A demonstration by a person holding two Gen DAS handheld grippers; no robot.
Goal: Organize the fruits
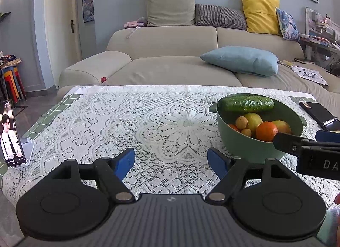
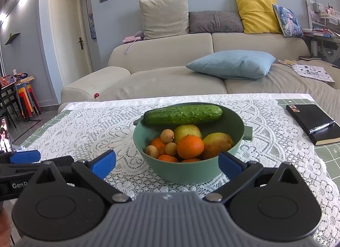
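A: Fruit location?

B: All of it sits in the green bowl [image 2: 187,170] straight ahead of the right gripper [image 2: 166,161] — oranges [image 2: 190,146], pears [image 2: 216,142], small brown fruits [image 2: 167,136], and a cucumber [image 2: 182,114] lying across the far rim. No loose fruit shows on the desk [image 2: 85,123].

A: Grippers?

B: Both spread wide, holding nothing. Left gripper [image 1: 171,161] hangs over bare lace, with the bowl ahead and to its right; the right one faces the bowl's near wall.

A: Stage?

B: Can't settle it. A full bowl fits fruit already gathered, or a pile still to be sorted out.

A: Tips for any pick from here?

B: My judgement — come from above, the near wall blocks a level approach. The front orange sits topmost and nearest, so it's the easy grab. Round fruit rolls, so close across the widest part. The cucumber only rests on the rim; nudging the bowl could tip it off.
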